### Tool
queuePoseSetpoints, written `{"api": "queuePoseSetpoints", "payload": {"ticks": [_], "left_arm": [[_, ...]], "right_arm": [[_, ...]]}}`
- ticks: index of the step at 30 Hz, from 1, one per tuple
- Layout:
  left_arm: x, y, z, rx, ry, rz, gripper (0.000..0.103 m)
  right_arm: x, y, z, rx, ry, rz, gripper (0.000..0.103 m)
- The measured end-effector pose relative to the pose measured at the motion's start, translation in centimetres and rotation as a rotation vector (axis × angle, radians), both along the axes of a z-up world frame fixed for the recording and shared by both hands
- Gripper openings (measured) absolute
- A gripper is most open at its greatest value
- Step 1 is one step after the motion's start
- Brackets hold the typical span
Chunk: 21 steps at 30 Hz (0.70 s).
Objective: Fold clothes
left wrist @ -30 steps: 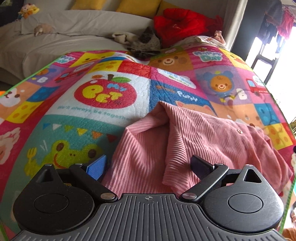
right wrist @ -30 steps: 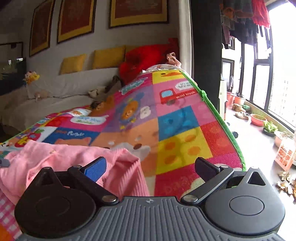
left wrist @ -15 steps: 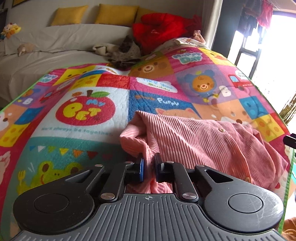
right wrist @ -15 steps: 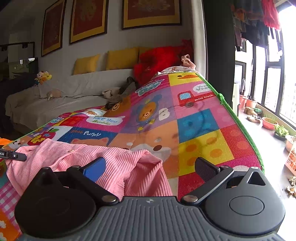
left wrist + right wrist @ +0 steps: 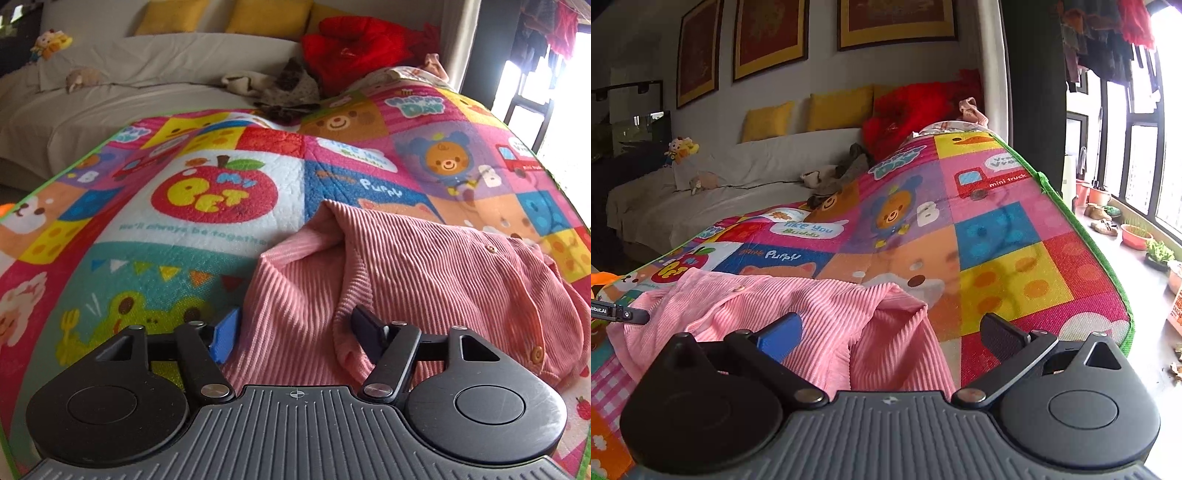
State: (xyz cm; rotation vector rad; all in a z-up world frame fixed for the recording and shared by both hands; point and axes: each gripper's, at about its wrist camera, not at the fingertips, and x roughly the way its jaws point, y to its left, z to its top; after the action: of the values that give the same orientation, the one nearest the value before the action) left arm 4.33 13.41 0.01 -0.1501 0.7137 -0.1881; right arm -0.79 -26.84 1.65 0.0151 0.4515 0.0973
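Observation:
A pink ribbed garment with small buttons lies crumpled on a colourful cartoon play mat. My left gripper is open, its jaws spread over the garment's near left corner, with cloth lying between them. In the right wrist view the same garment lies at the lower left. My right gripper is open over the garment's right end, where a fold bunches up. The tip of the left gripper shows at the far left edge.
A grey-covered sofa with yellow cushions stands behind the mat. A red garment and a pile of other clothes lie at the mat's far end. Windows and potted plants are to the right, past the mat's green edge.
My left gripper was shut on the garment's corner half a second ago and has now opened, letting the cloth go. The right gripper has stayed open and drifted slightly closer over the garment.

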Motion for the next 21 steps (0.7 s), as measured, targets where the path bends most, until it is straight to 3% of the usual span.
{"api": "queuePoseSetpoints", "payload": {"ticks": [1,2,4,8,13,18,21], "left_arm": [[0.0,-0.1,0.0,0.002,-0.006,-0.003,0.026],[0.1,-0.2,0.1,0.005,-0.012,-0.005,0.016],[0.1,-0.4,0.2,0.01,-0.024,-0.01,0.01],[-0.1,-1.1,1.7,0.025,-0.08,-0.029,0.009],[-1.2,-3.8,6.1,0.054,-0.237,-0.088,0.005],[-2.6,-8.9,9.0,0.059,-0.364,-0.258,0.004],[-3.2,-12.7,8.4,0.043,-0.357,-0.403,0.004]], "right_arm": [[0.0,0.0,0.0,0.001,0.001,0.0,0.103],[0.0,0.0,-0.1,0.003,0.001,0.0,0.103],[-0.1,-0.1,-0.1,0.011,-0.001,-0.002,0.103],[-0.3,-0.3,0.0,0.023,-0.011,-0.001,0.103],[-0.6,-0.8,0.0,0.05,-0.018,-0.008,0.103],[-0.7,-1.4,0.4,0.094,-0.026,-0.005,0.103],[-0.5,-1.8,0.7,0.124,-0.027,-0.004,0.103]]}}
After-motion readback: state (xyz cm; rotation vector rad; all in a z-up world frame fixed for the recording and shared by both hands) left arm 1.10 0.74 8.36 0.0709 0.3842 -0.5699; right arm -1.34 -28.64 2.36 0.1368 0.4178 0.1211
